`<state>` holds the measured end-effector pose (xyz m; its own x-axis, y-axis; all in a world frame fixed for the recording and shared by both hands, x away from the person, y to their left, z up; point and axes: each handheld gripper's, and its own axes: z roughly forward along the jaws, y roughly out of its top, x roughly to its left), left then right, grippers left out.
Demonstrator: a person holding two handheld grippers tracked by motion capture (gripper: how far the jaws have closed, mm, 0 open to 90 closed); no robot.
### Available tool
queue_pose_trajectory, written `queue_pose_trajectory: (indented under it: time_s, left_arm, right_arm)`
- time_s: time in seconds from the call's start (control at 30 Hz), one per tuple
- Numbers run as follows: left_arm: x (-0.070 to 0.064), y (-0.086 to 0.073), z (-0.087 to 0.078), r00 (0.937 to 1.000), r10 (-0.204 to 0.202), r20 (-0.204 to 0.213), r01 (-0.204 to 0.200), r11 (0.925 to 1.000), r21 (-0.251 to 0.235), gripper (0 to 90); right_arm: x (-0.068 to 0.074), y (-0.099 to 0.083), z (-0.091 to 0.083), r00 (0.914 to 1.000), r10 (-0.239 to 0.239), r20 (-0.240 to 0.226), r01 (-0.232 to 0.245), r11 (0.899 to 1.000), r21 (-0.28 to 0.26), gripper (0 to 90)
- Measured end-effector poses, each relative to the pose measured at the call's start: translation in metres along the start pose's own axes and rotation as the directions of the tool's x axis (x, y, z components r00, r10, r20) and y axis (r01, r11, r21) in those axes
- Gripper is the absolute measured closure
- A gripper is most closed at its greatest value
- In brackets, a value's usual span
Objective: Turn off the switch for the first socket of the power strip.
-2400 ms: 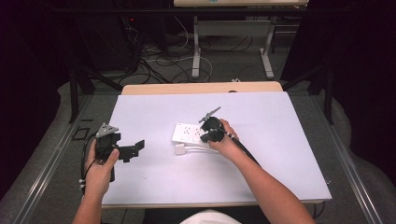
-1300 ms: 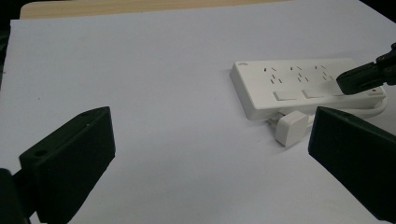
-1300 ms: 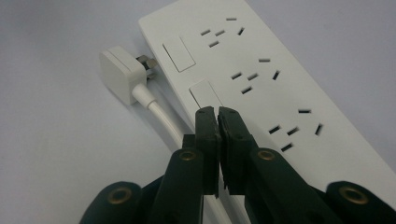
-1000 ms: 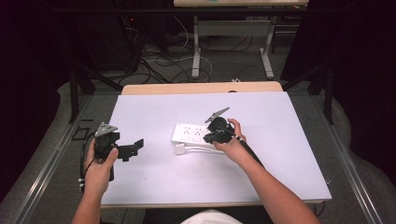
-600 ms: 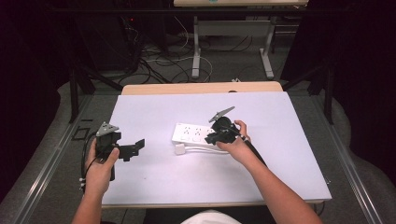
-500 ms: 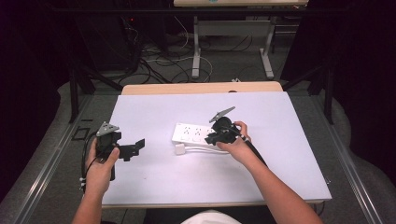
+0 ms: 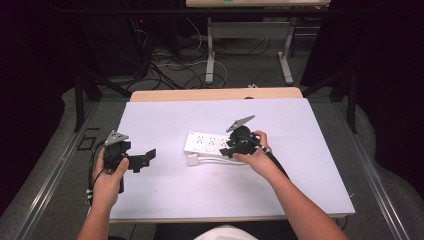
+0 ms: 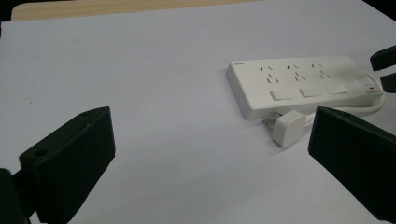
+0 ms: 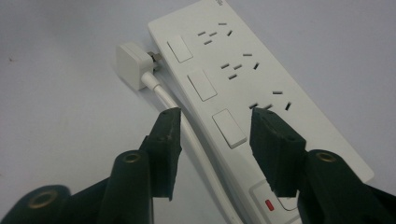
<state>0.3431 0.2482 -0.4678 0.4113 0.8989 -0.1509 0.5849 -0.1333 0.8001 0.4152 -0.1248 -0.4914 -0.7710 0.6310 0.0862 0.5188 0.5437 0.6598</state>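
now, from the left: the left claw (image 7: 145,159) hangs over the bare left part of the white worktop (image 7: 165,120), jaws wide apart and holding nothing, in the same place as a couple of seconds ago, so it plays no part for the moment. well to its right lies the white power strip (image 7: 207,143), near the middle of the worktop, flat, sockets and rocker switches facing up; its white plug (image 8: 288,128) lies just beside the strip's near long edge, and the white cable (image 9: 175,114) runs along that edge. the right claw (image 9: 212,135) has shifted a little to the right over the last seconds, towards the strip's far-right end, and is now poised over it with jaws apart, one above the cable side, the other above the socket row, gripping nothing. that small move suggests it is lining up on the last rocker switch (image 9: 229,129) or the end of the strip, to press or take hold, though contact is not yet made. as for writing, a small mark sits at the strip's left corner in the left gripper view, too tiny to read; a red indicator (image 9: 269,204) shows by the end switch.
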Motion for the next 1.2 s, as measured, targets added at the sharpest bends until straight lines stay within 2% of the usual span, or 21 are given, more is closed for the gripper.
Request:
queue_pose_trajectory:
  time_s: [0.2,0.33,0.57,0.67,0.7,0.73,0.77,0.8,0.87,0.97,1.0,1.03,1.07,1.2]
  left_arm:
    - [0.0,0.0,0.0,1.0,0.008,0.002,-0.008,0.9999,0.011,0.4]
    - [0.0,0.0,0.0,1.0,0.008,0.001,-0.008,0.9999,0.011,0.4]
    - [-0.001,0.0,0.0,1.0,0.003,0.005,-0.003,0.9999,0.013,0.4]
    - [-0.001,-0.001,0.0,1.0,0.006,0.001,-0.006,1.0,0.003,0.4]
    - [-0.001,0.0,0.0,1.0,0.007,0.001,-0.007,1.0,0.005,0.5]
    - [-0.001,0.0,0.0,1.0,0.003,0.001,-0.003,1.0,0.003,0.5]
    - [-0.001,-0.001,0.0,1.0,0.002,0.0,-0.002,1.0,0.001,0.4]
    - [-0.001,-0.001,0.0,1.0,0.002,0.0,-0.002,1.0,0.001,0.5]
    - [-0.001,-0.001,0.0,1.0,0.007,0.001,-0.007,1.0,0.006,0.5]
    - [-0.001,-0.001,0.0,1.0,0.006,0.003,-0.006,0.9999,0.01,0.4]
    - [-0.002,-0.001,0.001,1.0,0.003,-0.004,-0.003,1.0,-0.006,0.4]
    - [-0.002,-0.001,0.001,1.0,0.003,-0.004,-0.003,1.0,-0.006,0.4]
    - [-0.003,-0.001,0.001,1.0,-0.002,-0.004,0.002,1.0,-0.009,0.4]
    - [-0.002,-0.001,0.0,1.0,-0.004,0.002,0.004,1.0,0.002,0.5]
  right_arm:
    - [0.002,-0.003,-0.005,0.9999,-0.01,0.01,0.011,0.999,-0.036,43.5]
    - [0.002,-0.004,-0.009,0.9987,-0.043,0.029,0.045,0.997,-0.064,36.9]
    - [0.008,-0.005,-0.019,0.9991,-0.042,0.004,0.042,0.997,-0.057,35.0]
    - [0.01,-0.006,-0.023,0.9989,-0.041,0.022,0.042,0.996,-0.076,28.4]
    - [0.011,-0.006,-0.026,0.9992,-0.039,0.011,0.04,0.997,-0.066,27.3]
    - [0.011,-0.006,-0.027,0.9988,-0.048,0.013,0.049,0.996,-0.081,24.7]
    - [0.012,-0.006,-0.029,0.999,-0.044,0.008,0.045,0.997,-0.066,21.9]
    - [0.013,-0.007,-0.03,0.9987,-0.046,0.025,0.048,0.995,-0.082,21.1]
    - [0.015,-0.008,-0.033,0.998,-0.057,0.03,0.059,0.995,-0.085,20.2]
    - [0.018,-0.009,-0.04,0.9987,-0.046,0.023,0.048,0.994,-0.1,18.3]
    - [0.018,-0.009,-0.042,0.9985,-0.046,0.031,0.049,0.992,-0.115,17.8]
    - [0.019,-0.01,-0.045,0.9987,-0.035,0.037,0.04,0.991,-0.124,17.4]
    - [0.018,-0.01,-0.048,0.9982,-0.044,0.042,0.049,0.989,-0.136,17.1]
    - [0.016,-0.015,-0.062,0.9978,-0.02,0.063,0.03,0.986,-0.164,15.3]
